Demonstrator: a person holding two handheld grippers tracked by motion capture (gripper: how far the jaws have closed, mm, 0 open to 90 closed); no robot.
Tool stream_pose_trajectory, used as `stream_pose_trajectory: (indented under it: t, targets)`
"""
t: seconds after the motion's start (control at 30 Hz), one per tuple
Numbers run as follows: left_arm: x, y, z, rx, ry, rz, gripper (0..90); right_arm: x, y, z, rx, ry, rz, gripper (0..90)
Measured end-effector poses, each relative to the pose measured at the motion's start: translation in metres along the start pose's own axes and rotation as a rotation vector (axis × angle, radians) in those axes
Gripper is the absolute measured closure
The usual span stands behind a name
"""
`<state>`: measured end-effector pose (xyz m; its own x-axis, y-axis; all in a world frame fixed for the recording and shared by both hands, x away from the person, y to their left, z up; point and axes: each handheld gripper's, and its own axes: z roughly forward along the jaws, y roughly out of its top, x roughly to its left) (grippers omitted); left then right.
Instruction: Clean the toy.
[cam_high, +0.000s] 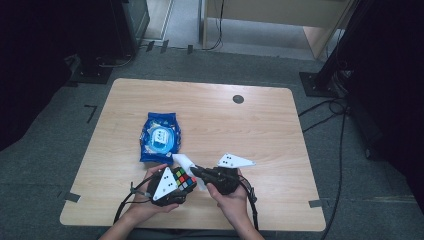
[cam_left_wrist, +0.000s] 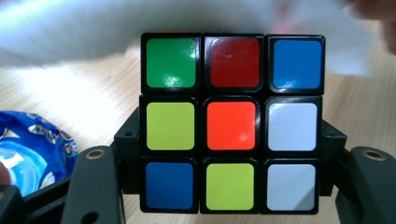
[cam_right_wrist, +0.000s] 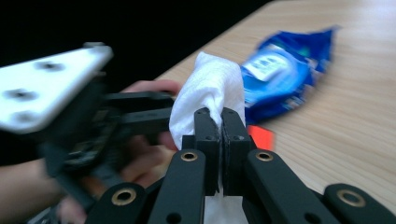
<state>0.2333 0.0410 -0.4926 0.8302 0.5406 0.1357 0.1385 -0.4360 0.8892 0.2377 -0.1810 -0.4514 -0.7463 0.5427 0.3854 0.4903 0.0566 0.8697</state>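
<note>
Puzzle cubes: one (cam_high: 185, 179), at 6 o'clock on the table
White wipes: one (cam_high: 184, 162), just at 12 o'clock of the cube
Blue wipe packs: one (cam_high: 160, 137), at 11 o'clock of the cube
Grippers: two, left (cam_high: 176, 187), right (cam_high: 196, 171)

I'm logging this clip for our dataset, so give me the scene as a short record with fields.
setting: wooden table
left gripper: shut on puzzle cube, held at its sides
cube face toward camera: orange centre, mixed colours
right gripper: shut on white wipe
wipe position: beside and above the cube
other item: blue wipes pack, lying flat behind the grippers
likely work: wiping the cube
</note>
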Motion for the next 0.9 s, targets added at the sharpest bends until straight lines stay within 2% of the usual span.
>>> stream_pose_trajectory:
  t: [0.07,0.17,0.33,0.47,0.5,0.6,0.73,0.8,0.9]
  targets:
    - [0.005,0.0,-0.003,-0.008,0.007,-0.016,33.9,0.007,0.002,-0.001,0.004,-0.004,-0.045,89.0]
    - [0.01,0.001,-0.007,-0.024,0.019,-0.035,34.0,0.006,0.001,-0.003,0.012,-0.038,-0.056,88.9]
    - [0.011,0.002,-0.01,-0.032,0.015,-0.034,34.0,-0.013,-0.006,-0.005,0.034,-0.128,0.009,88.7]
    - [0.004,0.004,-0.007,-0.027,-0.004,-0.009,34.0,-0.019,-0.007,-0.003,0.036,-0.152,0.032,88.6]
    - [0.002,0.004,-0.006,-0.024,-0.008,-0.007,34.0,-0.018,-0.007,-0.002,0.03,-0.153,0.032,88.5]
    - [0.0,0.003,-0.002,-0.013,-0.003,-0.007,34.0,-0.009,-0.004,-0.002,0.007,-0.094,0.023,88.3]
    - [0.003,0.003,-0.004,-0.014,0.005,-0.02,34.0,0.01,0.001,-0.003,-0.016,-0.026,-0.069,88.3]
    - [0.006,0.003,-0.006,-0.018,0.012,-0.027,34.0,0.015,0.002,-0.004,-0.015,-0.019,-0.095,88.2]
    - [0.009,0.003,-0.009,-0.027,0.02,-0.043,34.0,0.009,0.0,-0.004,-0.003,-0.038,-0.075,88.2]
